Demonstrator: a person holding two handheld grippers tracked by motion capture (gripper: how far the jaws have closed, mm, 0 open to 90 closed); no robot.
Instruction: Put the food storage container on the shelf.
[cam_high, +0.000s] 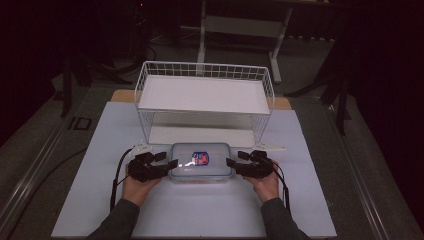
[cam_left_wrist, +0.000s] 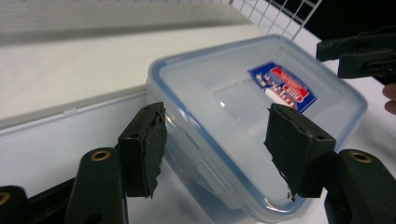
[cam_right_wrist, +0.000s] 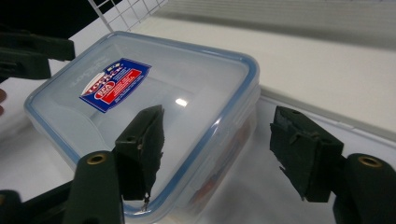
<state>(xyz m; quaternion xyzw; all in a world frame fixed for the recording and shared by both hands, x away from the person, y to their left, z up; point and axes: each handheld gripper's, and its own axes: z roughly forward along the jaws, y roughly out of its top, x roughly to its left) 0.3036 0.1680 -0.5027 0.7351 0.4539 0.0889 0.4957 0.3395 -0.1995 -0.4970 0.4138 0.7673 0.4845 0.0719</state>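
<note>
Container (cam_left_wrist: 252, 116) label legible between tongs (cam_left_wrist: 217, 149)

The clear plastic container (cam_high: 201, 161) carries 1 label (cam_right_wrist: 115, 85) on its blue-rimmed lid (cam_left_wrist: 261, 107). The label is a blue sticker with a red panel and an oval logo, white lettering inside. The lettering is too small and blurred to read in the high view and in both gripper views. No other text, number or sign is legible on any surface.
</note>
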